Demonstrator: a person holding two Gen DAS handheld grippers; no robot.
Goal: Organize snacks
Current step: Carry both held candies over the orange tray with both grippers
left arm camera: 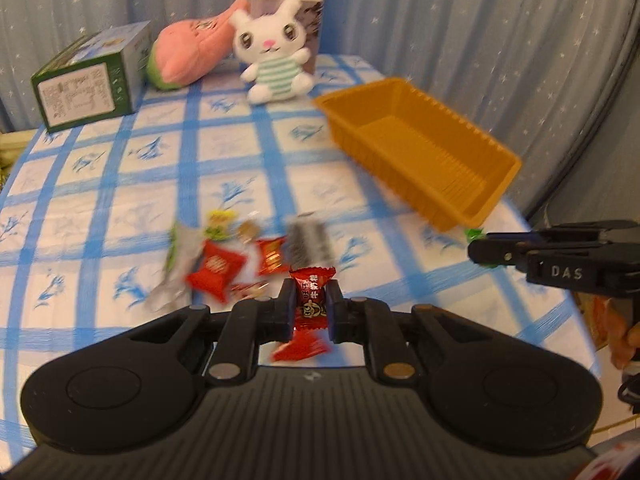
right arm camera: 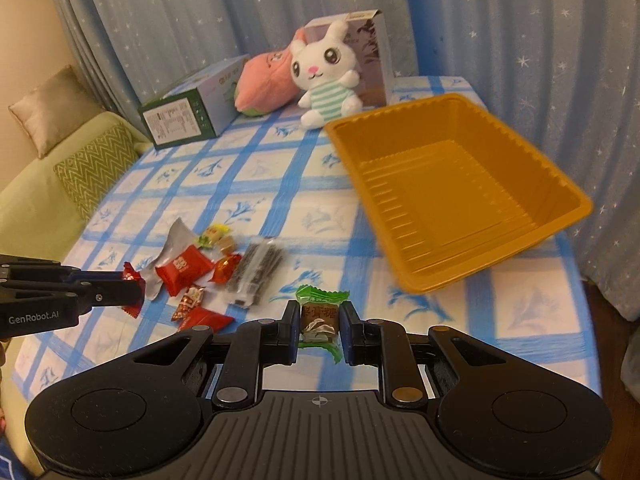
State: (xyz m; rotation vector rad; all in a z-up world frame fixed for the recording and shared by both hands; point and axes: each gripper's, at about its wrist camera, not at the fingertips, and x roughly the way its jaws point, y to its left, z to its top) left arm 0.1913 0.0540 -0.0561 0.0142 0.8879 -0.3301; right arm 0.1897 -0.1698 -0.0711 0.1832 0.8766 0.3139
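Left wrist view: the left gripper (left arm camera: 311, 307) is clamped on a red candy (left arm camera: 311, 300); the snack pile (left arm camera: 240, 258) lies at eleven o'clock, the tray (left arm camera: 404, 196) at one, blurred.

Right wrist view: the right gripper (right arm camera: 320, 322) pinches a green candy (right arm camera: 320, 316), the tray (right arm camera: 568, 190) at one o'clock, probably empty.

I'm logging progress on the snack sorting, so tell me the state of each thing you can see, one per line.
Left gripper: shut on a red candy.
Right gripper: shut on a green candy.
Orange tray: upright, nothing inside.
Snack pile: loose on the tablecloth, outside the tray.
Green box: lying on its side, closed.
Bunny toy: sitting upright.
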